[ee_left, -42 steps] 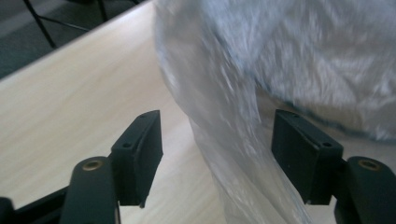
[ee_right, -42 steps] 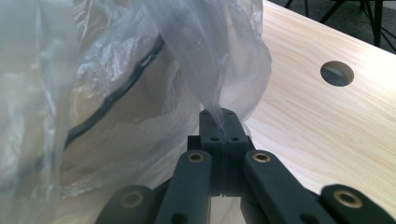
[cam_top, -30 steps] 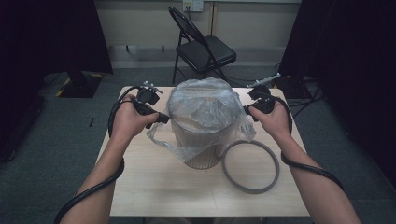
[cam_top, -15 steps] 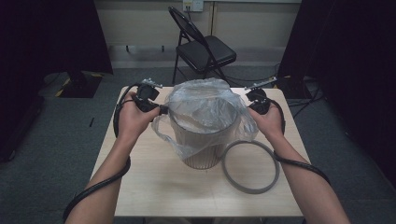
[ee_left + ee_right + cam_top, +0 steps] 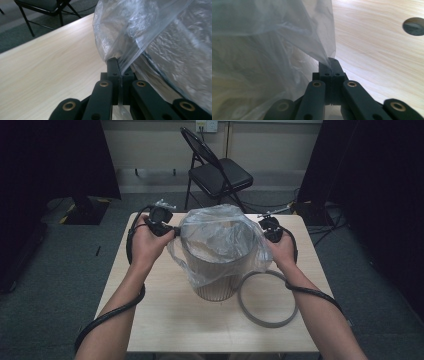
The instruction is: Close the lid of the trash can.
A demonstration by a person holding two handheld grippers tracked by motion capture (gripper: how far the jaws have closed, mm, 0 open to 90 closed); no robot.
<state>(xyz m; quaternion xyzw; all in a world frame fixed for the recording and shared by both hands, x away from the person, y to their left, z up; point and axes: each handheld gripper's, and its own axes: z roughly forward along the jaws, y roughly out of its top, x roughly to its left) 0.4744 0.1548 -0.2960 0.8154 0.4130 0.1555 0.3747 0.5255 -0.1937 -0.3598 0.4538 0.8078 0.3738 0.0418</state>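
Wooden table (image 5: 165, 320), one, bearing one ribbed bin (image 5: 216, 285) at its middle, lined with one clear plastic bag (image 5: 220, 237) draped over the rim. One grey ring (image 5: 267, 299) lies flat just right of the bin, seen from the high view; the right gripper view adds one round hole (image 5: 414, 26) in the tabletop. Left gripper (image 5: 175, 231) and right gripper (image 5: 264, 229), two in all, each clamped on the bag's edge at opposite sides; the gripper views show film pinched between closed jaws. Since the earlier frame, the right hand sits lower and the bag mouth has been pulled down towards the rim.
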